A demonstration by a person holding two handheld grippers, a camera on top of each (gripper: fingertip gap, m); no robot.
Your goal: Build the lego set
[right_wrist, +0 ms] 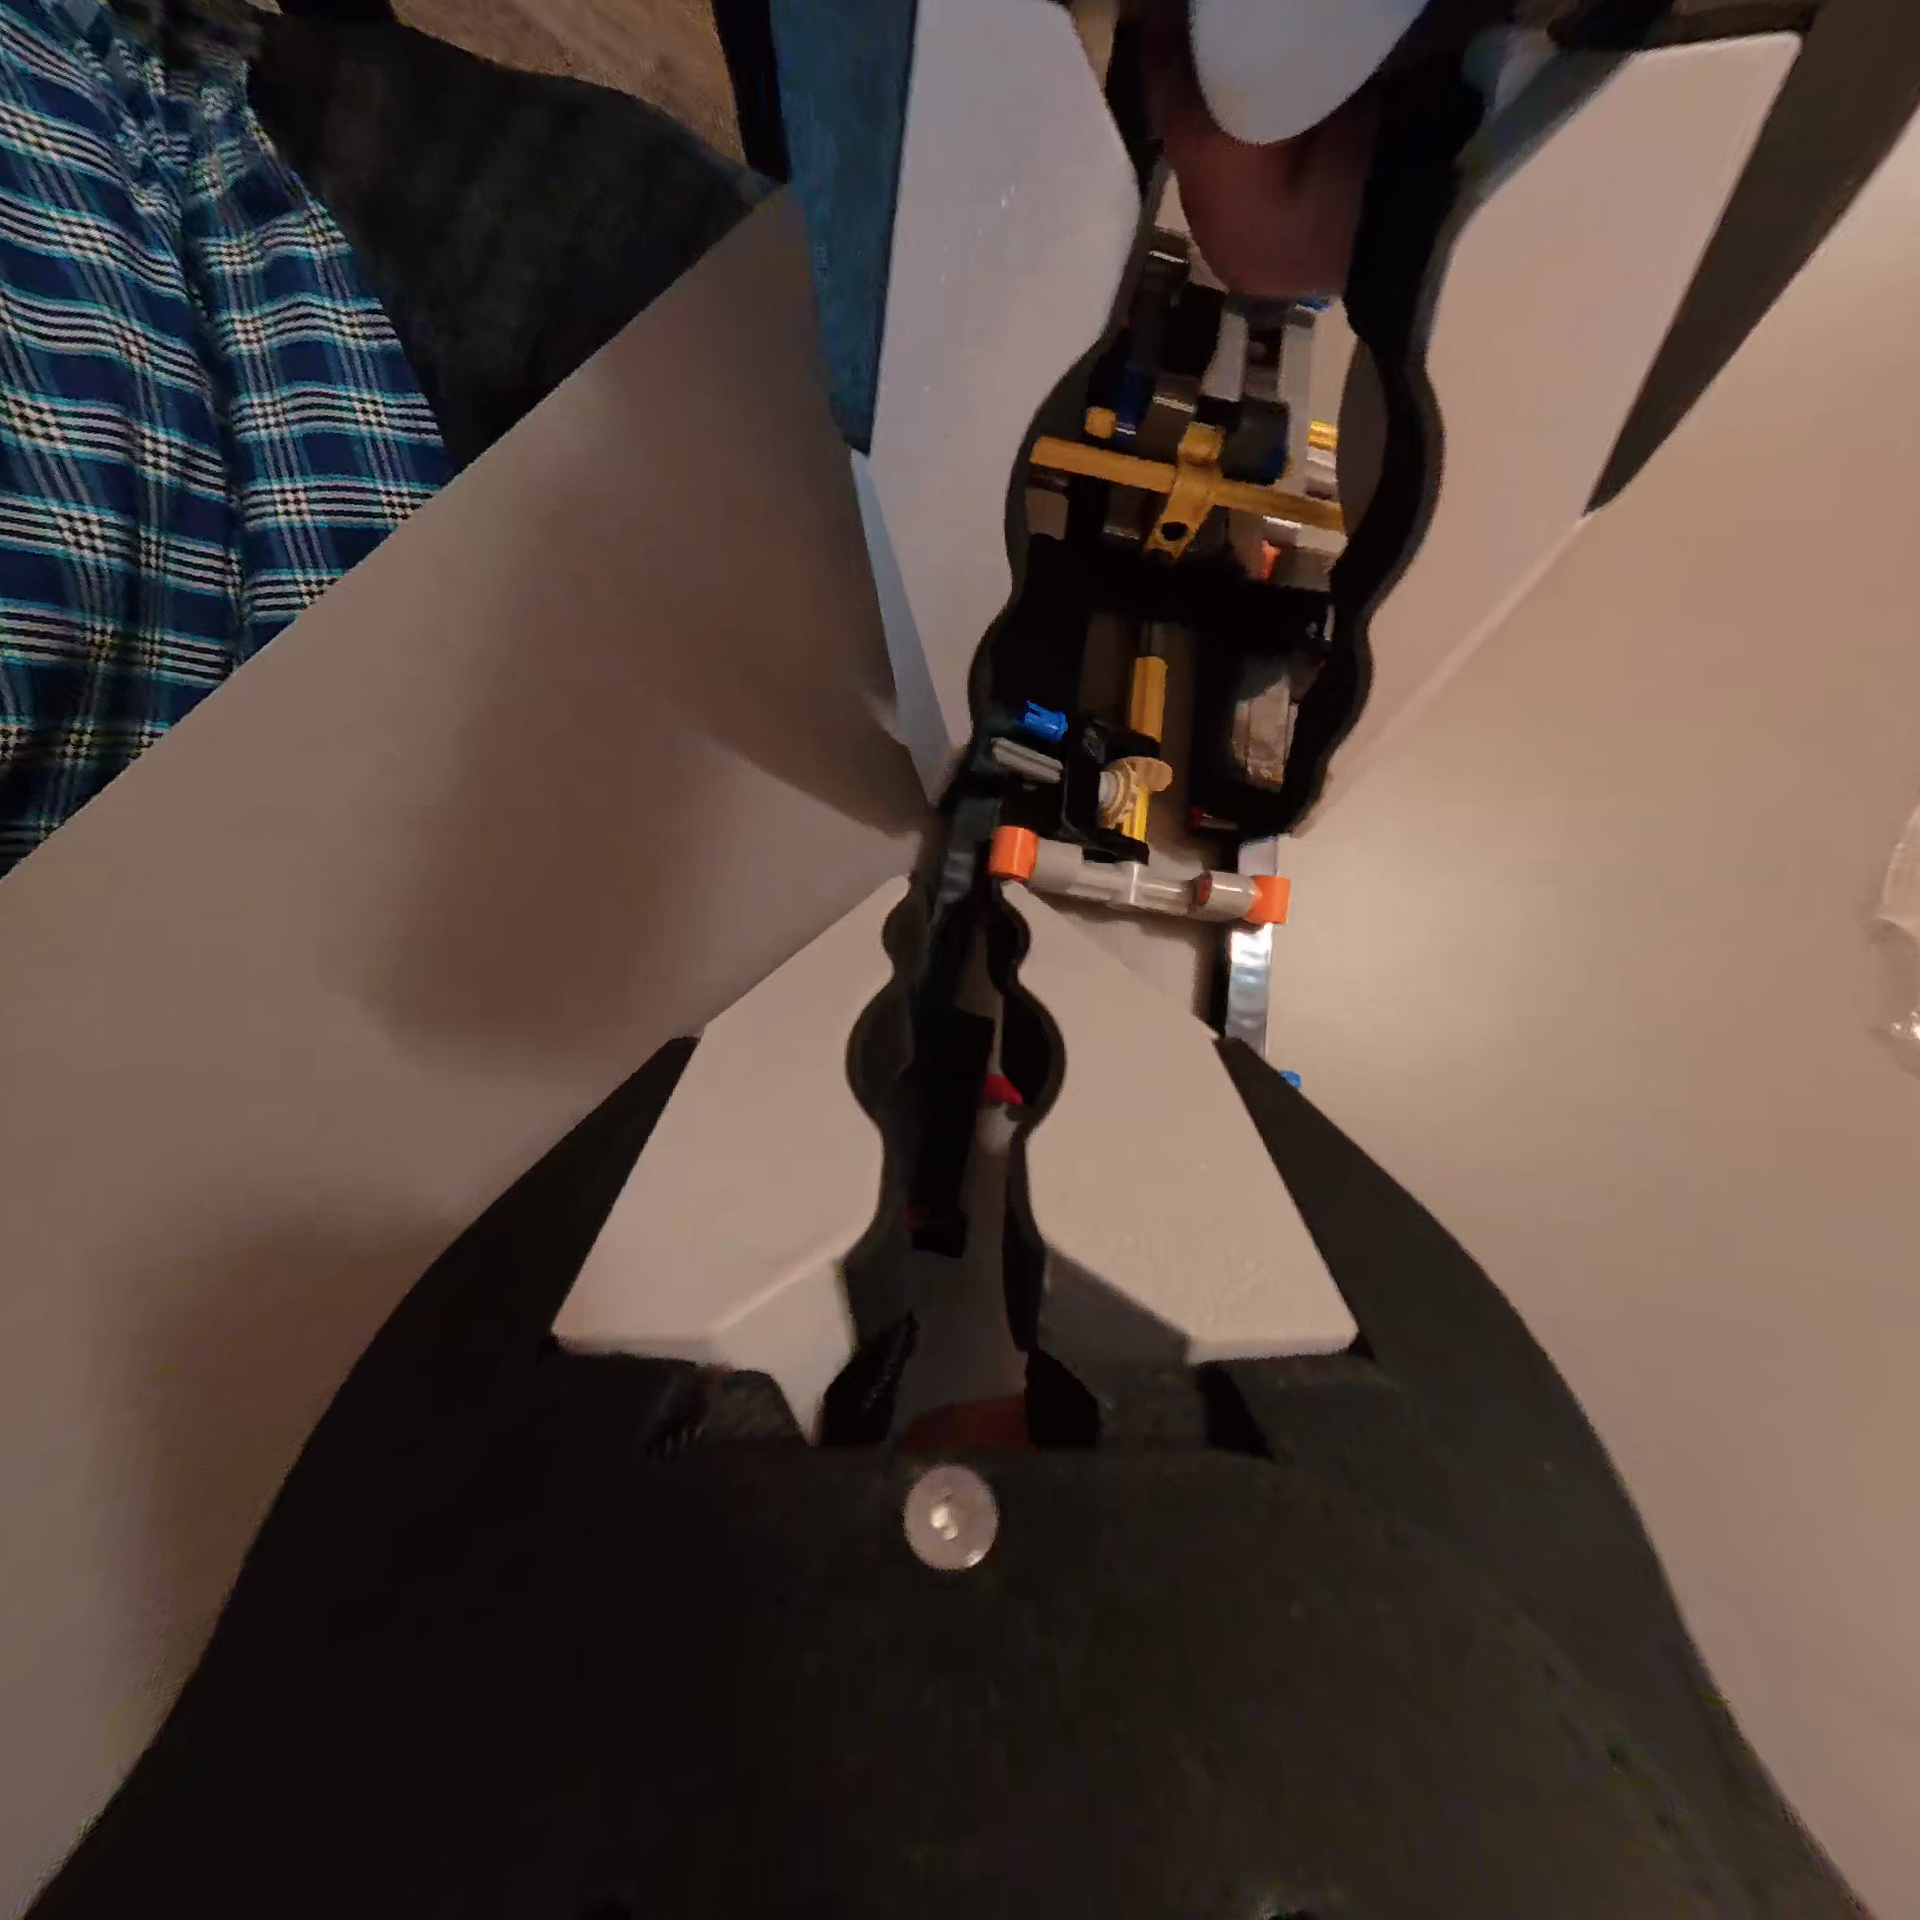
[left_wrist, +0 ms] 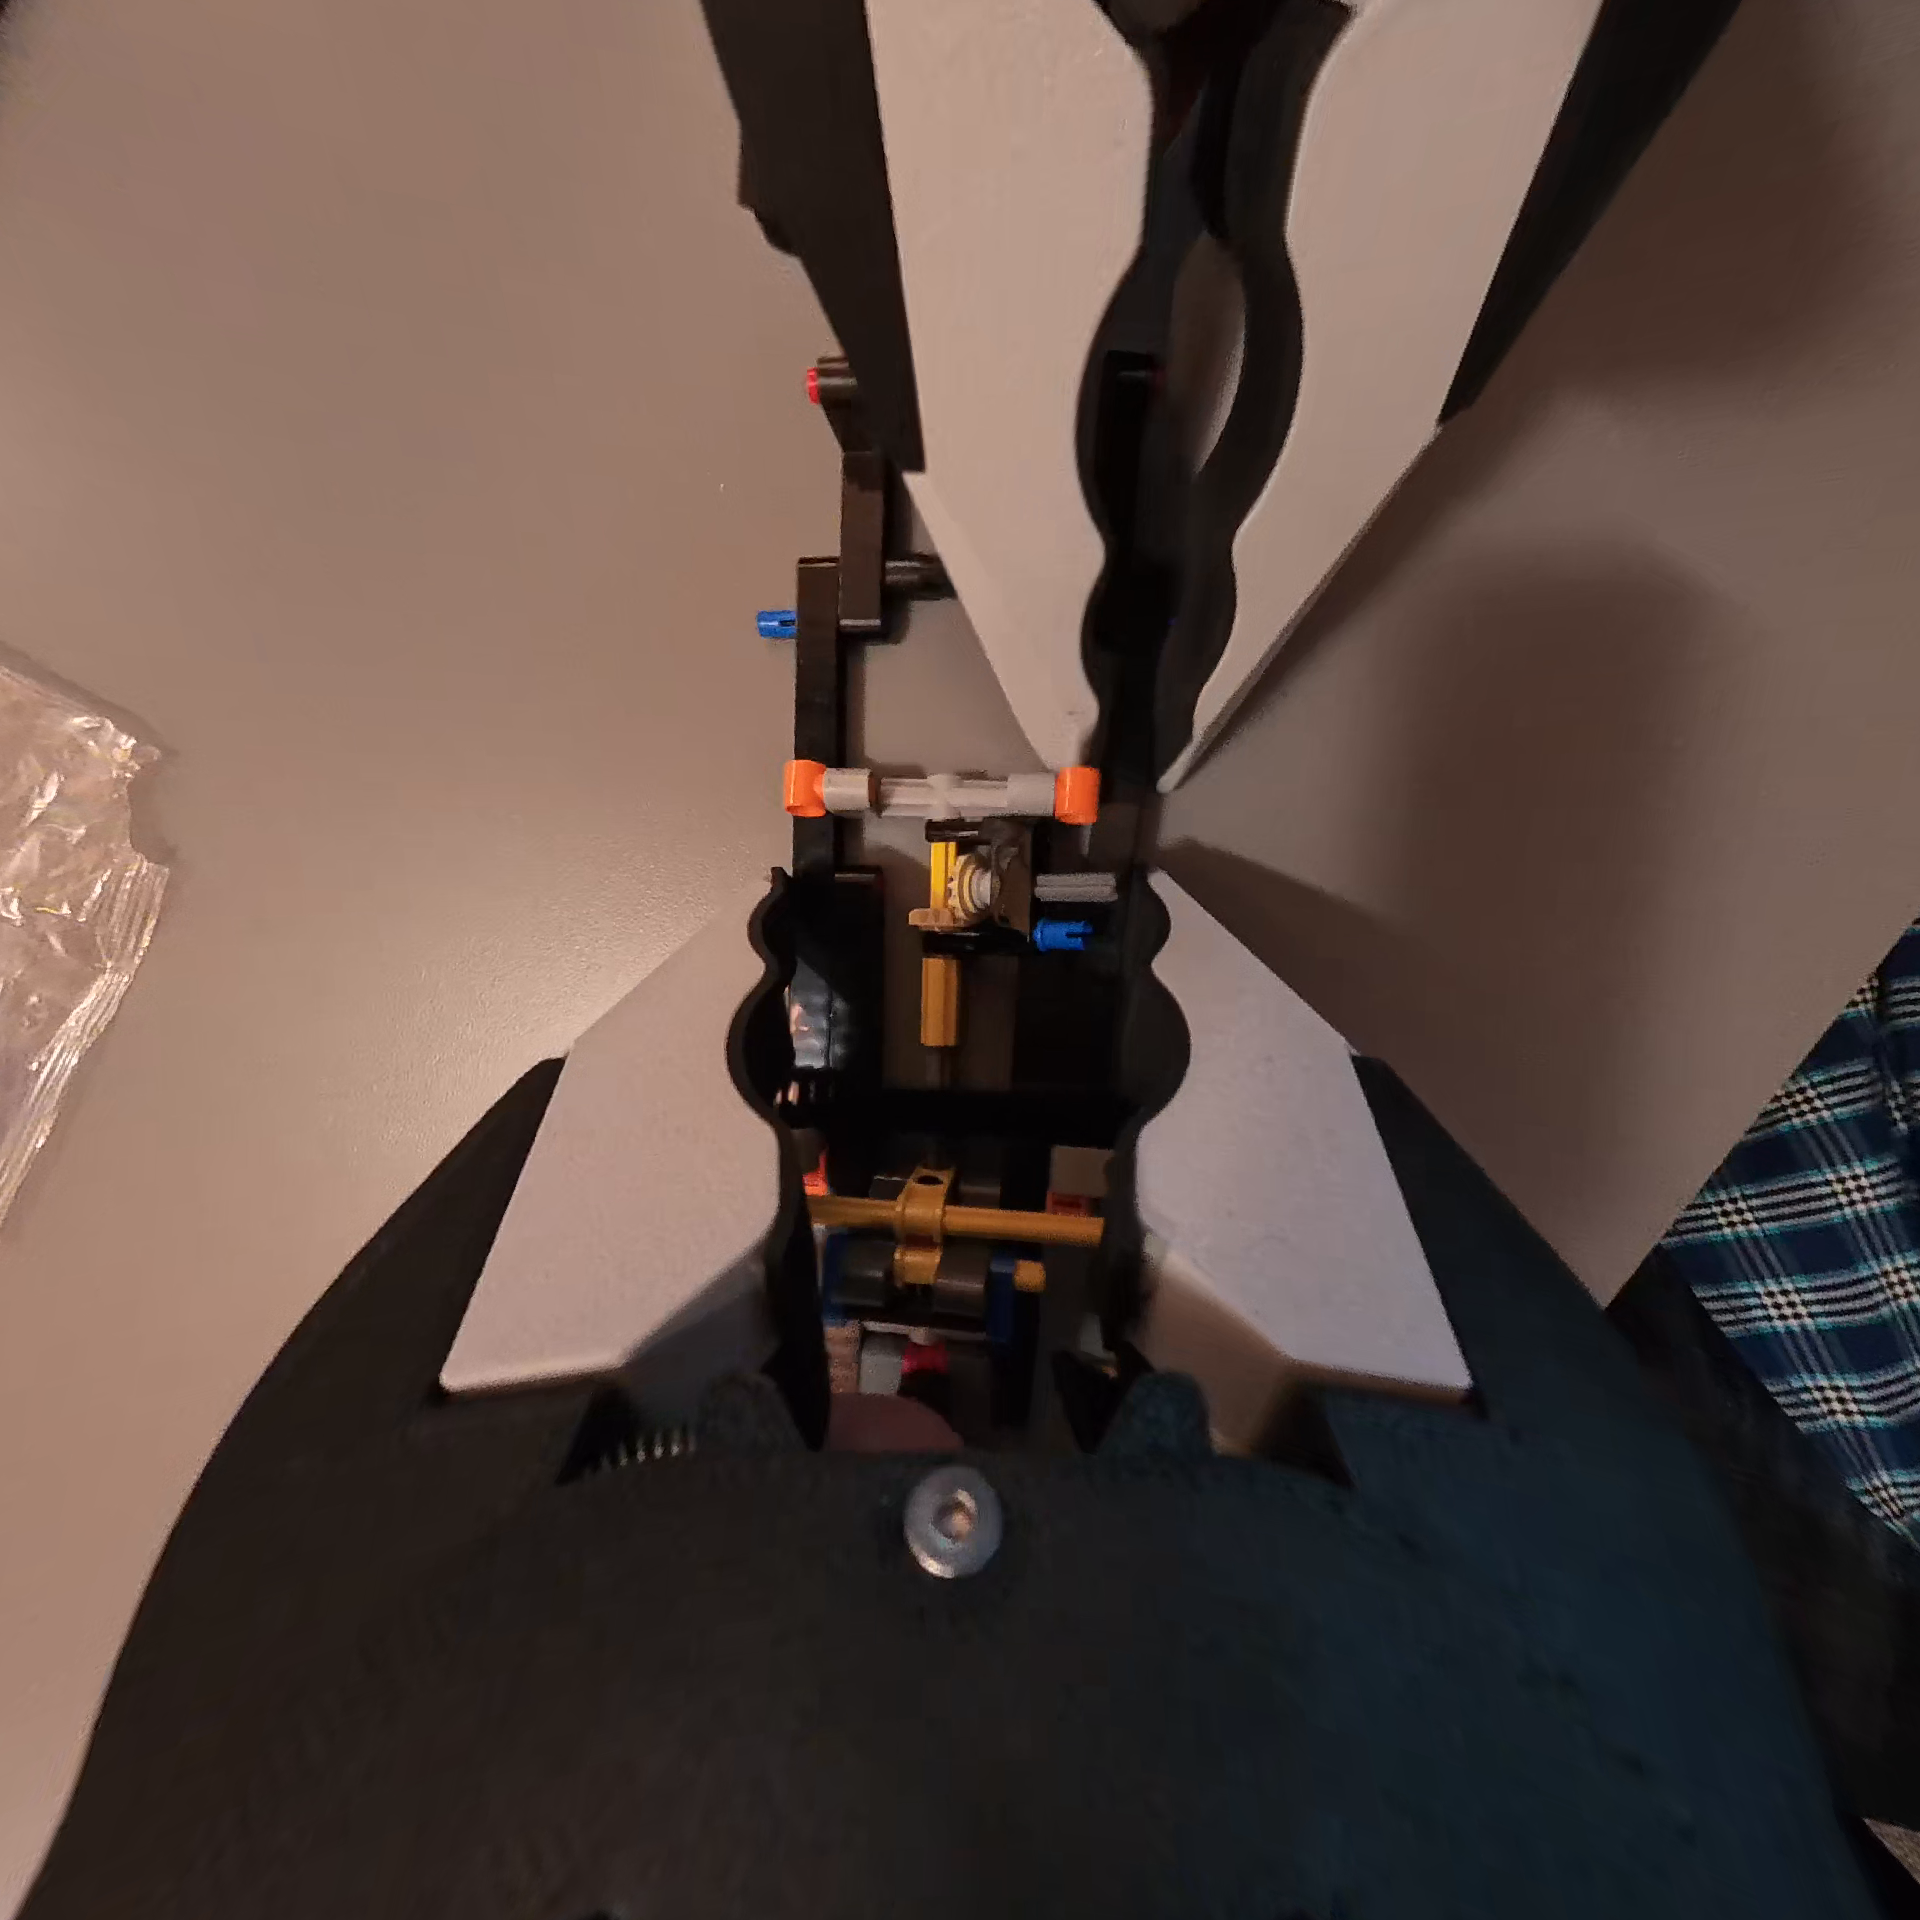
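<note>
Both grippers clamp one Lego Technic frame between them, held over the pale table.

In the left wrist view, the left gripper (left_wrist: 951,914) is closed on the near end of the Lego Technic frame (left_wrist: 956,997). Farther along that frame a grey axle with orange end bushes (left_wrist: 940,792) crosses it. Past the axle, the right gripper (right_wrist: 951,862) pinches the black side beam (left_wrist: 1127,623). A crumpled clear plastic bag (left_wrist: 62,883) lies at the left edge of the table (left_wrist: 416,520).

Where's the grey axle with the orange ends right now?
The grey axle spans the black lego frame crosswise, just beyond the left gripper fingertips in the left wrist view, above the tan gear.
</note>
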